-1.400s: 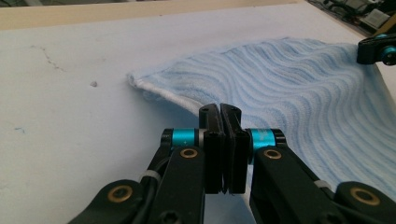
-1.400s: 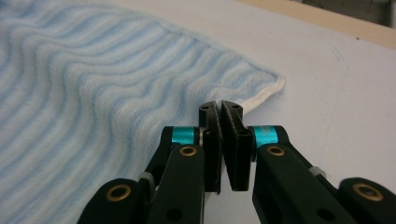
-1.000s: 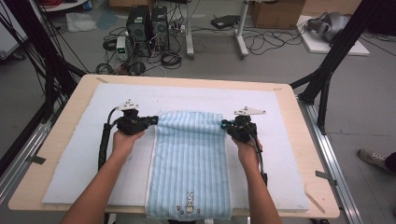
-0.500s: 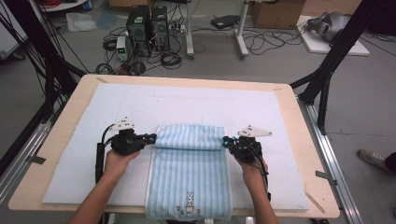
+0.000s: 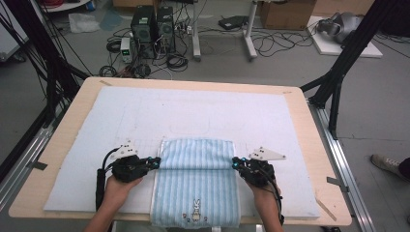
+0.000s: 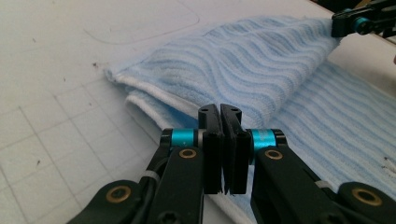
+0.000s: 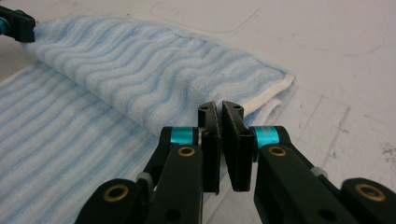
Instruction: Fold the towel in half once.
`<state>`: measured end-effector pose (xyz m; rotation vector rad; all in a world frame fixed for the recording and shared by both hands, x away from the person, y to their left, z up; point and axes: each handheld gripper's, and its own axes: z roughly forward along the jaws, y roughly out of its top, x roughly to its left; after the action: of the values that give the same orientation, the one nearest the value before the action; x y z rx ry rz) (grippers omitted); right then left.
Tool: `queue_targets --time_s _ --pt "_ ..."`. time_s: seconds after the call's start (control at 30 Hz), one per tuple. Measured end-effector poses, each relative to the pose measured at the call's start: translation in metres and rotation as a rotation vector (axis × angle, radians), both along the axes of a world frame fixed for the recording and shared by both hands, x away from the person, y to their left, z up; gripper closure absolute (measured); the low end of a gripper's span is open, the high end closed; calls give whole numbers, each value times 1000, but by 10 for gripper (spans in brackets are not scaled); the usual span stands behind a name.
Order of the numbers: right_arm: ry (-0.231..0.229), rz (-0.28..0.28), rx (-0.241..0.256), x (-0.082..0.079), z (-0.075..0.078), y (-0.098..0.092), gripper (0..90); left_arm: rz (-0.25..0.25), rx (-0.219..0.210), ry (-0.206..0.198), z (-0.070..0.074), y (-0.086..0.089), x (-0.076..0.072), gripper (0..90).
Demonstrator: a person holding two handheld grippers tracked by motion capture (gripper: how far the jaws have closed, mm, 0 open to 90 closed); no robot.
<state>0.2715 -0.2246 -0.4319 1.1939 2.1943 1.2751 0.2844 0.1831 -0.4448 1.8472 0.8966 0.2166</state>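
Observation:
A light blue striped towel (image 5: 196, 193) with a small bunny motif (image 5: 196, 211) lies on the white mat near the table's front edge. Its far part is folded back over itself toward the person. My left gripper (image 5: 155, 161) is shut on the folded edge's left corner, and my right gripper (image 5: 235, 164) is shut on the right corner. In the left gripper view the closed jaws (image 6: 219, 112) pinch the towel (image 6: 261, 60). The right gripper view has its jaws (image 7: 220, 108) closed on the towel (image 7: 116, 65) too.
A white gridded mat (image 5: 193, 111) covers most of the wooden table (image 5: 67, 125). Black stand legs (image 5: 333, 82) rise at the right and left. Computers and cables (image 5: 154, 29) sit on the floor beyond the far edge.
Both grippers have moved toward the person, drawing the towel's far edge over the rest, so the folded flap is longer and the fold line sits nearer.

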Motion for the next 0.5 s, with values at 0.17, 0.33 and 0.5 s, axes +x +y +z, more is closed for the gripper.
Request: queue_targets --time_s 0.17,0.33,0.5 --pt "-4 -10 1 0 1 -1 804 72 13 1 0 3 3 594" --pt "-17 -42 -6 7 7 -3 662 96 -27 15 8 9 22 492" --pt "-26 -74 1 16 13 -5 598 119 -36 23 14 9 43 470"
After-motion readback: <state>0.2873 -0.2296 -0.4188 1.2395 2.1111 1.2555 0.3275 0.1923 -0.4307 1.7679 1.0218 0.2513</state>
